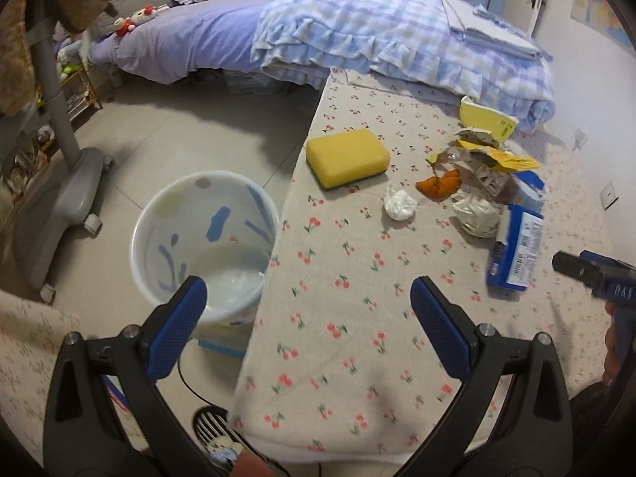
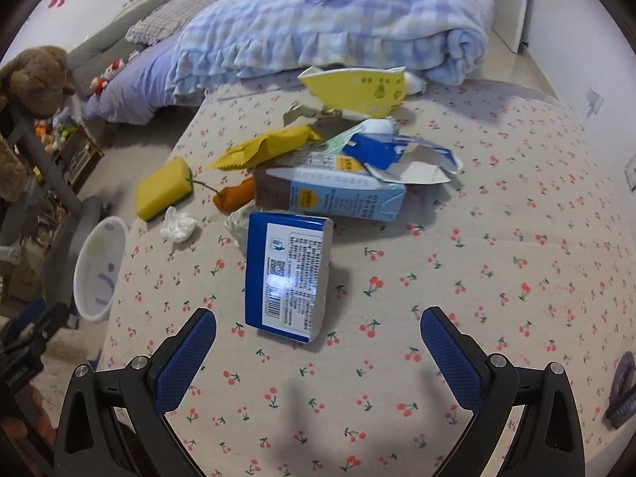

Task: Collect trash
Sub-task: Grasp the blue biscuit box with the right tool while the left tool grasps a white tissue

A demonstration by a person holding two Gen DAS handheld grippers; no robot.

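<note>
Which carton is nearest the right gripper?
The dark-blue carton with the white barcode label, lying flat directly ahead of the right gripper. The light-blue carton and torn yellow carton lie farther back.

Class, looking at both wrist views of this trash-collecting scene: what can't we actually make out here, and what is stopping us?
- Bin bottom, left wrist view: partly hidden behind the left gripper.
- Blue carton print, right wrist view: too small and glared to read.
- Crumpled paper, right wrist view: mostly hidden by the carton.
- Right gripper, left wrist view: cut off by the edge.
</note>
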